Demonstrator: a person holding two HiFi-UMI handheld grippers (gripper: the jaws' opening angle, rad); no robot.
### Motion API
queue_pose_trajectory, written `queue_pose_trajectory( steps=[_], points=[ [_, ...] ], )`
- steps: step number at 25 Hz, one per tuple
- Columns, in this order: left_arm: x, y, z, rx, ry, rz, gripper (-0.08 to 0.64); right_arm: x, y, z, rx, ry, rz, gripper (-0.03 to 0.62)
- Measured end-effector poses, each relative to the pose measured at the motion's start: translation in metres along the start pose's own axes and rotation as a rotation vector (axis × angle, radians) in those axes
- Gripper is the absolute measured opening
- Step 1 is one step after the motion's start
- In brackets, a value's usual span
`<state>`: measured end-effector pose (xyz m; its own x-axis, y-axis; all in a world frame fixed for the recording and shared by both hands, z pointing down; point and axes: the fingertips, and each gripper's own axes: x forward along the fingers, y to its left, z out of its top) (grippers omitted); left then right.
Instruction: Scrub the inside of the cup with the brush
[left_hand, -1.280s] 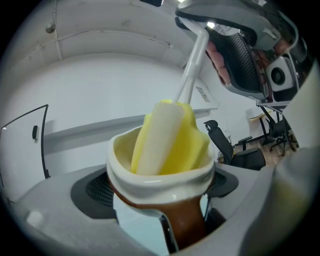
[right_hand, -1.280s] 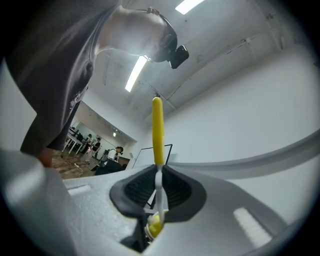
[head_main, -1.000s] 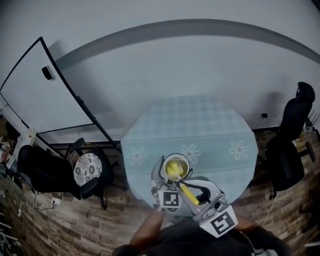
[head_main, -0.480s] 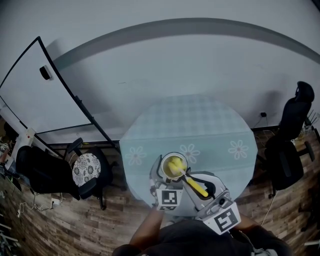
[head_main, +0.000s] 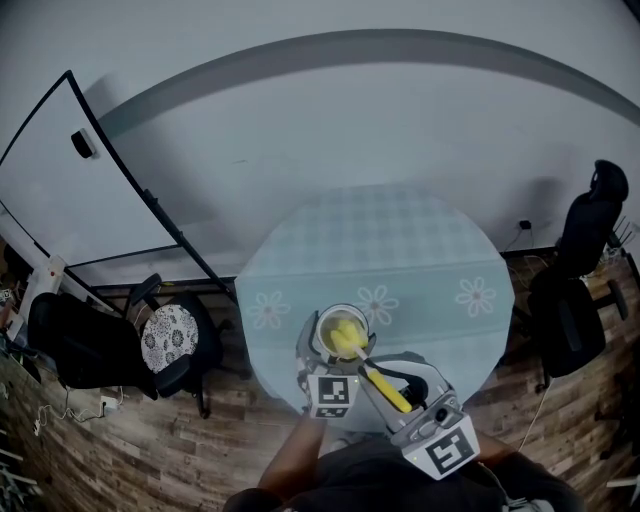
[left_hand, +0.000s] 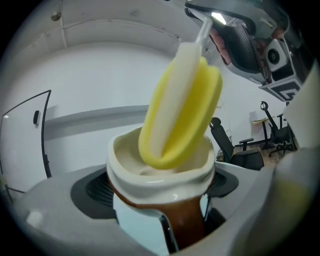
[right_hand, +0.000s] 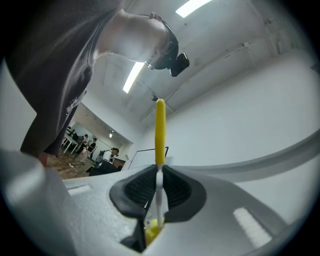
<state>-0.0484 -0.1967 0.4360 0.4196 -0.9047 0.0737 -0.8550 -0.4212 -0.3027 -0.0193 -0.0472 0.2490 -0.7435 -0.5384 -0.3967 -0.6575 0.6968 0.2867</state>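
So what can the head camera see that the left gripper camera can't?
Only the head view shows the whole round table and the chair with the patterned cushion. Only the left gripper view shows the cup's brown outside up close, held between the left gripper's jaws. Both show the brush's yellow sponge head poking into the cup, and the right gripper holding the brush.

Below you stands a round surface (head_main: 400, 240) in pale checked cloth on a wood floor (head_main: 150, 450). A white wall (head_main: 350, 130) fills the top, with a whiteboard (head_main: 60, 190) at upper left. A cushioned chair (head_main: 175, 340) sits at left and a black office chair (head_main: 580, 290) at right.
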Motion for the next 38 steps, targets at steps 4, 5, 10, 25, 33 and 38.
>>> queue_pose_trajectory(
  steps=[4,5,10,25,33,38],
  points=[
    [0.006,0.005,-0.019,-0.039,0.044,-0.005,0.537,0.002,-0.012,-0.003,-0.008,0.0,-0.031,0.037],
    [0.006,0.006,-0.024,-0.049,0.057,-0.005,0.537,0.002,-0.015,-0.005,-0.009,0.003,-0.041,0.037],
    [0.012,0.011,-0.049,-0.087,0.11,-0.001,0.537,-0.002,-0.04,-0.021,-0.023,0.034,-0.105,0.037],
    [0.036,-0.002,-0.135,-0.177,0.255,-0.035,0.537,-0.02,-0.097,-0.137,0.05,0.26,-0.244,0.037],
    [0.041,-0.031,-0.201,-0.227,0.347,-0.066,0.537,-0.044,-0.105,-0.216,0.158,0.385,-0.283,0.037],
    [0.046,-0.053,-0.242,-0.242,0.393,-0.09,0.537,-0.059,-0.105,-0.257,0.194,0.432,-0.292,0.037]
  ],
)
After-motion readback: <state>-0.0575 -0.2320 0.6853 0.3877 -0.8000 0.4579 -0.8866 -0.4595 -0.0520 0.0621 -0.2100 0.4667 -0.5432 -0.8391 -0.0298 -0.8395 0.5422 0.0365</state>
